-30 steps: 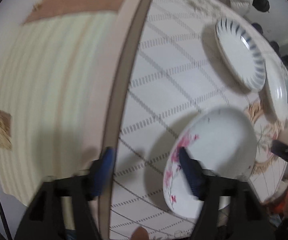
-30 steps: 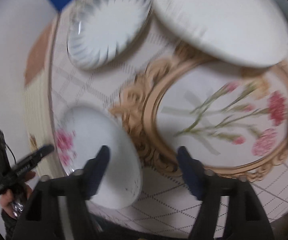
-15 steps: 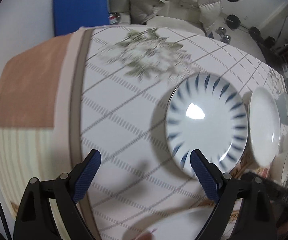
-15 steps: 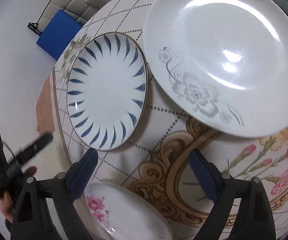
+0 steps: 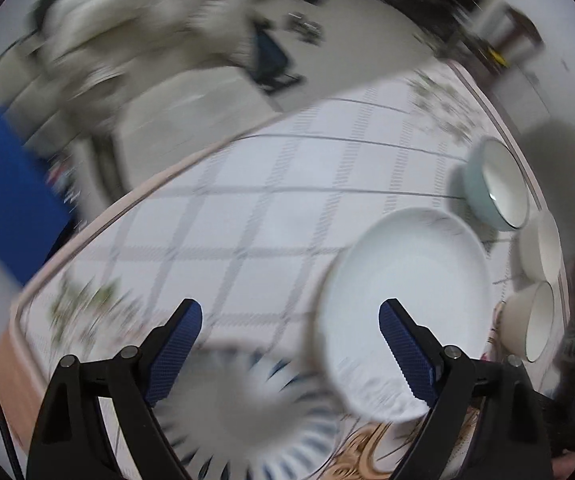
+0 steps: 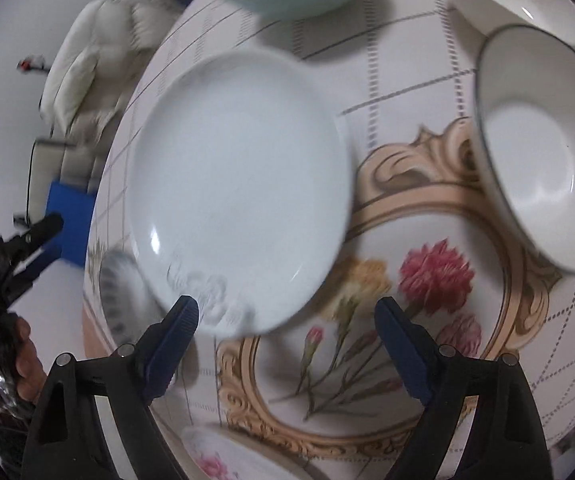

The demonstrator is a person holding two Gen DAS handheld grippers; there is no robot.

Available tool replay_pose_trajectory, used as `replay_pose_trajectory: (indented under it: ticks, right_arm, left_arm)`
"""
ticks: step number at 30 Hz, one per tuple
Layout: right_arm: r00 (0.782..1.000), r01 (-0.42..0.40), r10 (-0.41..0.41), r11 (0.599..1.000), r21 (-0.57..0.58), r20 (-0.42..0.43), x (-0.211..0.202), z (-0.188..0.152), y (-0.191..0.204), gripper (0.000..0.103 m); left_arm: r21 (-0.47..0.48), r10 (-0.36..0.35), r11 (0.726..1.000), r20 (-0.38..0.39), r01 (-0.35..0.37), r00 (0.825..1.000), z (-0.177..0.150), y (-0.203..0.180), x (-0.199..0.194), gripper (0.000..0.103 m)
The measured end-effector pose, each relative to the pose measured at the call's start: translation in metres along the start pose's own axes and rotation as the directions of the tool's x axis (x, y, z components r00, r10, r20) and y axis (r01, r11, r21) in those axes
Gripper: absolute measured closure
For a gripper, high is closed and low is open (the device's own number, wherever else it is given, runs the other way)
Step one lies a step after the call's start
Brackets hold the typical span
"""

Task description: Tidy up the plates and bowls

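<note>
My left hand-held gripper hangs over the bench, jaws just opened wide, nothing between them. My right hand-held gripper, also apart and empty, has the white plate just ahead.

Left gripper jaws wide, just opened further, nothing between; white plate beside blue-striped plate; three bowls at cloth edge.
</note>
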State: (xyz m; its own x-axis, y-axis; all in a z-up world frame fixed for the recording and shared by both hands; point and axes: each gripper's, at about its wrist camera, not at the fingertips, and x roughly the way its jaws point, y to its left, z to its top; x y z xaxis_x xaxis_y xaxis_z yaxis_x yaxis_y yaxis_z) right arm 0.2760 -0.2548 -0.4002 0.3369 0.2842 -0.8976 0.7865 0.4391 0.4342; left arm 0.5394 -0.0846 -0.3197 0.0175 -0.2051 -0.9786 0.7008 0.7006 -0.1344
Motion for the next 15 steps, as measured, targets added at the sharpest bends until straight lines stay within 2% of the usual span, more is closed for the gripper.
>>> replay_pose_trajectory:
  ticks: [2, 5, 7, 9, 12, 13, 15]
  right_arm:
    - [1.000, -0.019, 0.018, 0.999, 0.036, 0.013, 0.005, 0.009, -0.009, 0.013]
    - [0.999, -0.048, 0.047, 0.997, 0.058, 0.020, 0.011, 0.022, -0.020, 0.024]
    - [0.997, -0.065, 0.063, 0.996, 0.060, 0.035, 0.010, 0.028, -0.022, 0.031]
    - [0.997, -0.075, 0.074, 0.997, 0.034, 0.027, 0.013, 0.036, -0.019, 0.041]
    - [0.996, -0.090, 0.090, 0.996, 0.014, 0.024, 0.014, 0.041, -0.019, 0.044]
    - [0.996, -0.091, 0.091, 0.996, 0.005, 0.022, 0.014, 0.038, -0.019, 0.049]
    - [0.996, -0.092, 0.092, 0.996, 0.000, 0.022, 0.012, 0.039, -0.017, 0.050]
  left_arm:
    - [0.077, -0.004, 0.997, -0.050, 0.008, 0.999, 0.020, -0.022, 0.022, 0.016]
    - [0.168, 0.023, 0.986, -0.108, -0.005, 0.994, 0.040, -0.046, 0.053, 0.021]
    - [0.204, 0.032, 0.979, -0.151, -0.001, 0.988, 0.048, -0.055, 0.074, 0.032]
    - [0.220, 0.045, 0.975, -0.182, -0.004, 0.982, 0.052, -0.058, 0.088, 0.037]
    - [0.224, 0.007, 0.974, -0.194, 0.037, 0.981, 0.057, -0.060, 0.095, 0.038]
    - [0.228, 0.006, 0.973, -0.199, 0.041, 0.980, 0.057, -0.060, 0.096, 0.039]
    - [0.249, 0.012, 0.968, -0.203, 0.040, 0.979, 0.054, -0.063, 0.097, 0.042]
